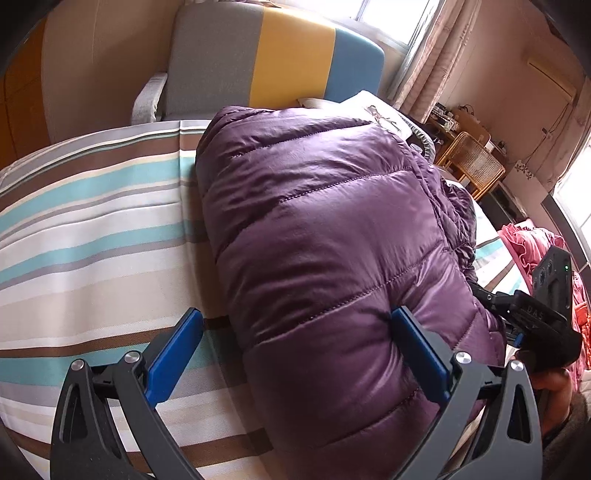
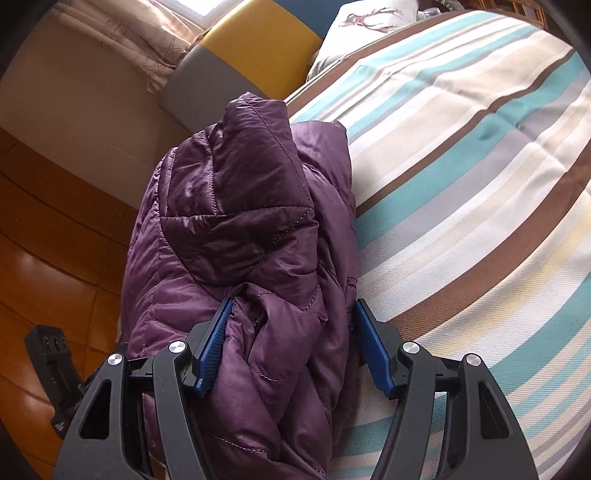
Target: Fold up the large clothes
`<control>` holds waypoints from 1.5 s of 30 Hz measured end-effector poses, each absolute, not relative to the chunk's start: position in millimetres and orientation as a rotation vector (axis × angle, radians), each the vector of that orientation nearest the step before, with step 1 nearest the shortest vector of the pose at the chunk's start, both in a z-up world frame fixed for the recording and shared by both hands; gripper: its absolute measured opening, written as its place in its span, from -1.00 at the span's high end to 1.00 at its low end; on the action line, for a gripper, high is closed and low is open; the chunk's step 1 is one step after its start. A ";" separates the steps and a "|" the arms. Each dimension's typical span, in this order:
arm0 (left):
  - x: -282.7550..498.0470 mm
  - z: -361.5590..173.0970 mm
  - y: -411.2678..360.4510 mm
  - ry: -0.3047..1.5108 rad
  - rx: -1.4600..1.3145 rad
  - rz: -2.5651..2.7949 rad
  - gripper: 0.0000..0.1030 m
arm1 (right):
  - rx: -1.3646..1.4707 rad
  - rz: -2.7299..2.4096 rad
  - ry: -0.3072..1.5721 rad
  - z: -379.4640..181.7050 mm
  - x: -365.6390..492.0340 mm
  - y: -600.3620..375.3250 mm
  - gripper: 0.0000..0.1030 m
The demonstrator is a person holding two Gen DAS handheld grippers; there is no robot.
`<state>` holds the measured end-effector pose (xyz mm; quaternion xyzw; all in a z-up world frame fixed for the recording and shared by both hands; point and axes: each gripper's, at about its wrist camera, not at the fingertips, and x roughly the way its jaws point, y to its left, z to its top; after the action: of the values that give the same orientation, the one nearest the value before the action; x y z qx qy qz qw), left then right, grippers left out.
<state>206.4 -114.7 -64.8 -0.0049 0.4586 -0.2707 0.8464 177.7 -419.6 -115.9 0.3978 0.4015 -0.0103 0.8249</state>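
The folded jacket (image 1: 332, 229) lay on the bed (image 1: 92, 240) near its edge, the headboard (image 1: 258, 62) behind it, a pillow (image 2: 369, 26) beside.

Free room and obstacles. The striped bedsheet (image 1: 92, 229) lies bare and open on one side of the folded purple jacket (image 1: 332, 229), giving clear passage there. The jacket's bulk fills the gap between the left gripper's (image 1: 299, 350) parted jaws, one finger pressed into its padding. On the far side, the right gripper (image 2: 291, 347) straddles the jacket's edge, jaws apart. The padded headboard (image 1: 258, 62) and a pillow (image 2: 369, 26) bound the bed's far end; wooden floor (image 2: 48, 251) lies beyond the jacket's edge.
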 end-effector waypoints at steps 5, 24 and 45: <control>201.7 -63.5 -119.1 0.941 0.026 -0.576 -0.97 | 0.839 -0.005 0.862 -117.9 183.8 -420.6 -0.25; 200.3 -76.4 -128.2 0.963 -0.001 -0.649 -0.48 | 0.729 0.064 0.840 -106.2 206.2 -403.7 0.23; 156.6 -25.7 -112.6 0.695 0.100 -0.598 0.19 | 0.647 0.200 0.613 -68.8 177.9 -365.0 0.36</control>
<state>156.6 -112.6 -25.7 0.0485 0.3355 -0.2884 0.8955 177.9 -365.0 -68.8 0.3125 0.2959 0.0967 0.8975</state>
